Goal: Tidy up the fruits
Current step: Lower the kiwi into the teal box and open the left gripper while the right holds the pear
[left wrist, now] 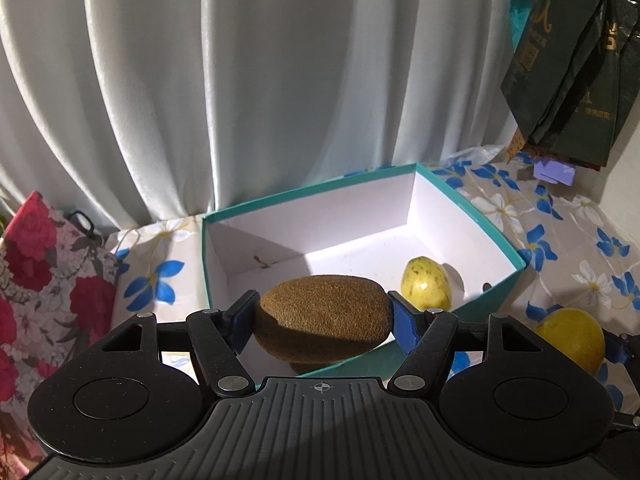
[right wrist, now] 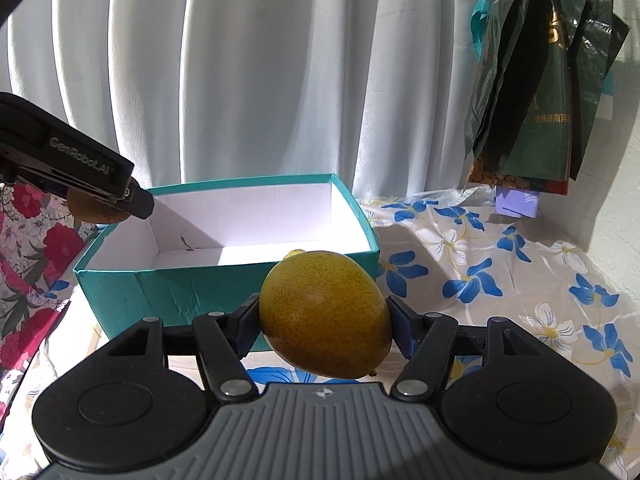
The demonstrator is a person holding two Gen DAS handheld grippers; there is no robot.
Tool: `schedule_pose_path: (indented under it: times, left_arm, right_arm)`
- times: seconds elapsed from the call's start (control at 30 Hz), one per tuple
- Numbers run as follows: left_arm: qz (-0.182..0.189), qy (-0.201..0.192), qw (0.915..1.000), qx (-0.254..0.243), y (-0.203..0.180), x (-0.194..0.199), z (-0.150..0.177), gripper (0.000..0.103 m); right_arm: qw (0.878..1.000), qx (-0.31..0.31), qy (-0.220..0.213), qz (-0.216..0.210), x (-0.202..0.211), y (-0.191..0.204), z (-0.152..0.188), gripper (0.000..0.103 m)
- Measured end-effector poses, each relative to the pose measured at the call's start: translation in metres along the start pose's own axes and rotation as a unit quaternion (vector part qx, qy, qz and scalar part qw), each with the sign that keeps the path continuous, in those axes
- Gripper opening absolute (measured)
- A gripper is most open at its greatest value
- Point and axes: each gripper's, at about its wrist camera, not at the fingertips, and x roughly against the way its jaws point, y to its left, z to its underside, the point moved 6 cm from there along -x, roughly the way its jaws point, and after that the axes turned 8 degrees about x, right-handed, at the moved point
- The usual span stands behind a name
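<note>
While the left gripper (left wrist: pixel 324 314) clamps the kiwi (left wrist: pixel 323 318) and the right gripper (right wrist: pixel 323 322) the yellow fruit (right wrist: pixel 325 314), lower each gently inside the teal box (left wrist: pixel 496 236), clear of the fruit lying there (left wrist: pixel 426 283).

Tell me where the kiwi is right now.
The kiwi is clamped in the left gripper, held over the near edge of the teal box.

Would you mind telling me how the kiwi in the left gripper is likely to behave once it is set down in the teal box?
The kiwi looks oval and rounded, so it will probably roll on the smooth white floor of the teal box. Its fuzzy skin likely helps the left gripper hold it without slipping. It may bump the yellow fruit already inside.
</note>
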Motion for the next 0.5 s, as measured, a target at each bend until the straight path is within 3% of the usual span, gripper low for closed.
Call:
schedule_pose_path:
  times: [0.5]
  left_arm:
    - [-0.027,0.011,0.9992,0.028,0.011,-0.057,-0.026,0.073]
  right_arm:
    - [1.000,-0.015,-0.003,0.012,0.002,-0.009,-0.005,0.065]
